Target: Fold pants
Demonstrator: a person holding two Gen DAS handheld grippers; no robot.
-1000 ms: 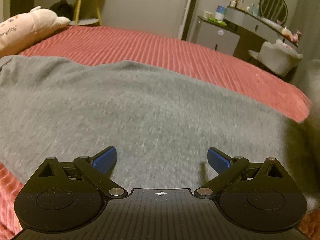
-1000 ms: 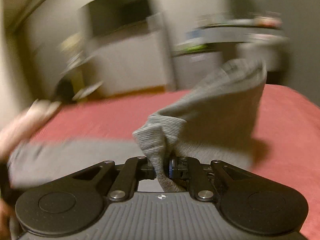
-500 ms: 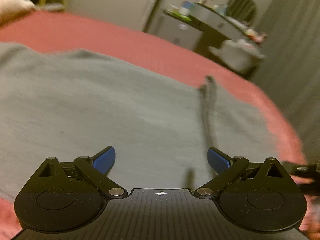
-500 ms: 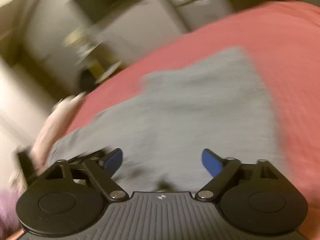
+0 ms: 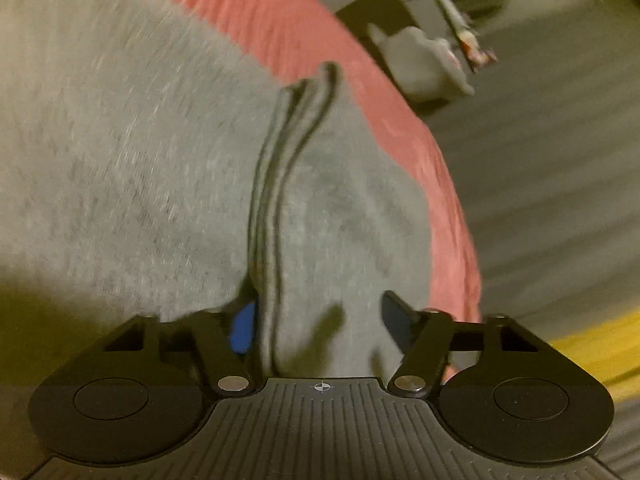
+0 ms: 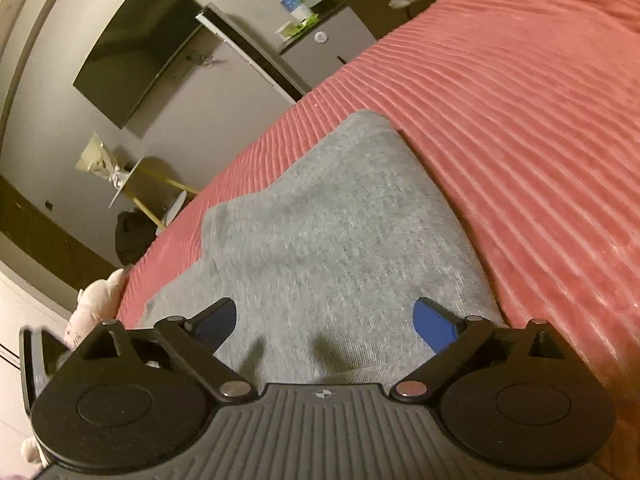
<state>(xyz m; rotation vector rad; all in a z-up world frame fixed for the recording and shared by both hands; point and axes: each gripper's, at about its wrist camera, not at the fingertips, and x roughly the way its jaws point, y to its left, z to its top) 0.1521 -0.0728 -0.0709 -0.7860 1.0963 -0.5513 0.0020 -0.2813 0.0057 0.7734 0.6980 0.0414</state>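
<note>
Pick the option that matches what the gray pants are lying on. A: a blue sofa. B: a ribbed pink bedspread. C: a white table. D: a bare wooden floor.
B: in the right wrist view the gray pants lie flat on the ribbed pink bedspread, whose ridges show all around the cloth.

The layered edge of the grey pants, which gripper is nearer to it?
Left. The left gripper straddles the layered edge, jaws closing; the right gripper hovers open over flat cloth.
</note>
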